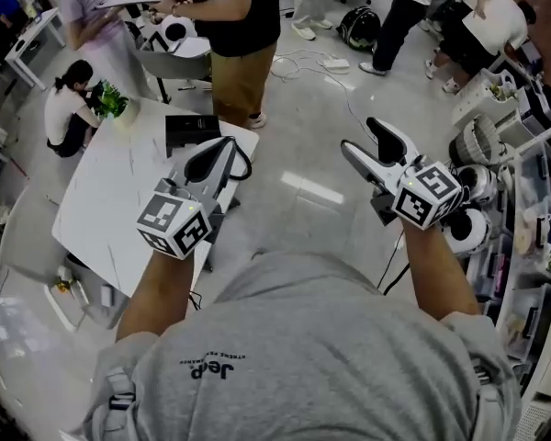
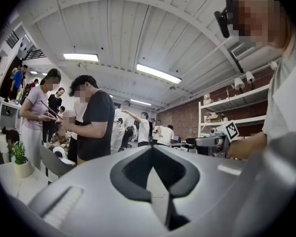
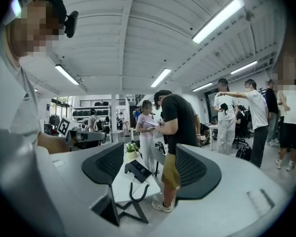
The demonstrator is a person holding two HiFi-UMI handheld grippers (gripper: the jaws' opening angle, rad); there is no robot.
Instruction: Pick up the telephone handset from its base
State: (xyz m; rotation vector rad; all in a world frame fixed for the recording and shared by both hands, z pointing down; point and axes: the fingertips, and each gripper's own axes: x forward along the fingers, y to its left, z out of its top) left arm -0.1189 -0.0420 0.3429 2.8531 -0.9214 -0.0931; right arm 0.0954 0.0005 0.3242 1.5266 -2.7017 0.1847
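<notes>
Left gripper (image 1: 222,145): fingers clenched together, nothing in them.
Right gripper (image 1: 360,136): fingers spread wide, empty.
Telephone (image 1: 191,133): on the white table (image 1: 110,191), ahead of and well below both sets of fingers; handset (image 3: 132,168) apparently resting on its base.
Risk: the cord (image 3: 133,194) dangles off the table edge, so a hasty lift could drag the base along.

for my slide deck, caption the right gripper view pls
Right gripper, jaws open and empty, frames a black telephone on a white table beside a person in a black shirt.
</notes>
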